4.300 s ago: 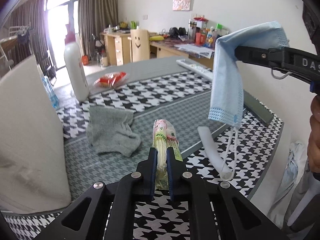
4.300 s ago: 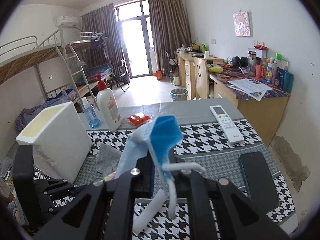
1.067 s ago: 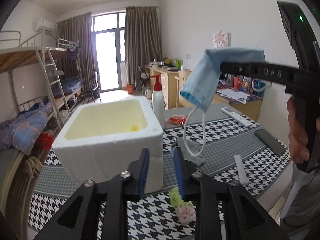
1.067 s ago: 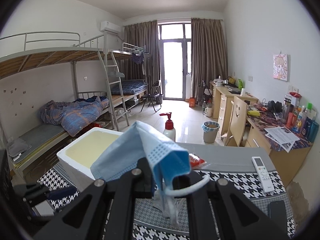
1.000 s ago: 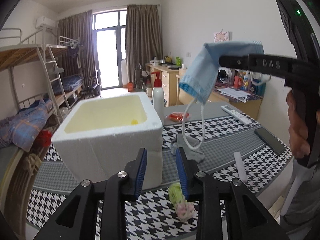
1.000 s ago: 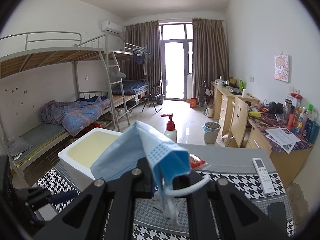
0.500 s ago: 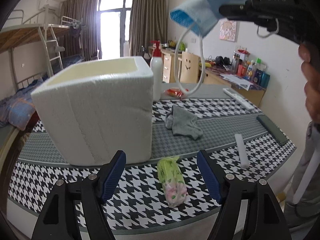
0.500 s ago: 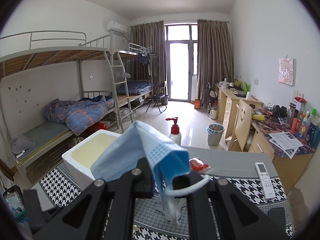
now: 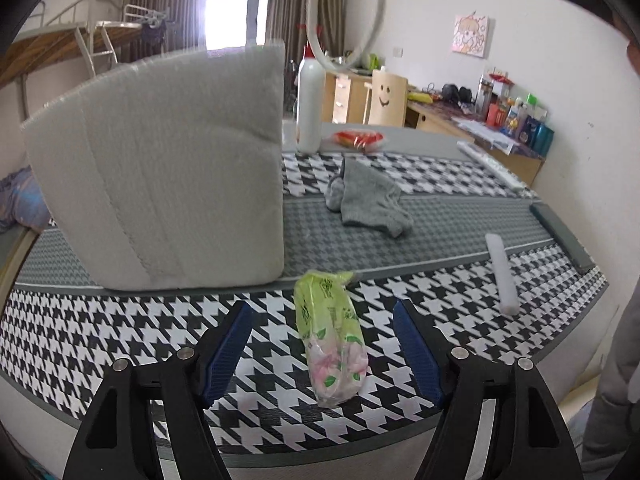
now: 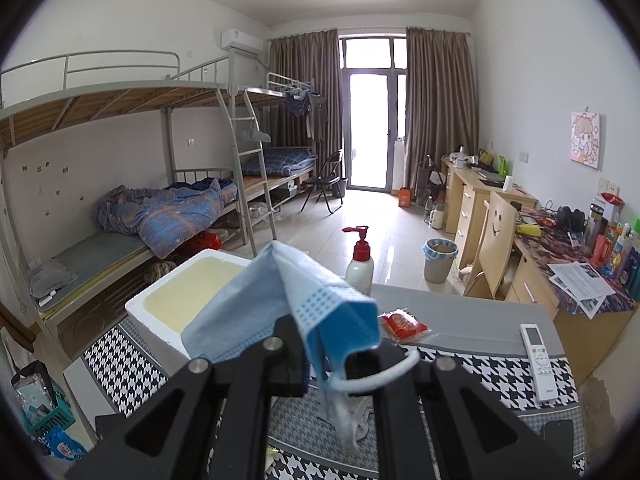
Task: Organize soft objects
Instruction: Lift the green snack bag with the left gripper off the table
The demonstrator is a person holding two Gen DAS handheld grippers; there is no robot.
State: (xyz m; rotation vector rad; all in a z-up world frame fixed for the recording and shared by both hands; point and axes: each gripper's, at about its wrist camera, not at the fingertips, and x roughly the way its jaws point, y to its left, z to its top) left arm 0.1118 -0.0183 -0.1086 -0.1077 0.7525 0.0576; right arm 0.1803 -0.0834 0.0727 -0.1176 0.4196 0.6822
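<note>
While the left gripper [image 9: 322, 354] hangs low over the black-and-white houndstooth tablecloth [image 9: 100, 344], its blue-padded jaws stand spread wide, having just been opening and then eased slightly inward, and the green and pink plastic tissue packet [image 9: 330, 342] lies flat on the cloth between them, touched by neither pad. Just beyond the left finger stands the white foam box [image 9: 168, 176], its near wall facing the camera, with the packet's far end close to the box's lower right corner. Farther ahead and to the right of the packet a crumpled grey sock [image 9: 366, 198] lies on the grey band of the cloth, and a white foam tube [image 9: 502, 274] lies off to the right near the table's edge. Behind the sock stand a white pump bottle with a red top [image 9: 310, 106] and a red snack wrapper [image 9: 358, 138]. The right gripper [image 10: 324, 364] is raised above the table with its jaws pressed together on a light blue pleated face mask [image 10: 288, 304], which drapes over both fingers; the mask's white ear loop [image 10: 378, 376] curls across the right finger and dangles below. From this gripper's view the open box [image 10: 188, 300] sits ahead and to the left, and a white remote control [image 10: 538, 352] lies to the right.
</note>
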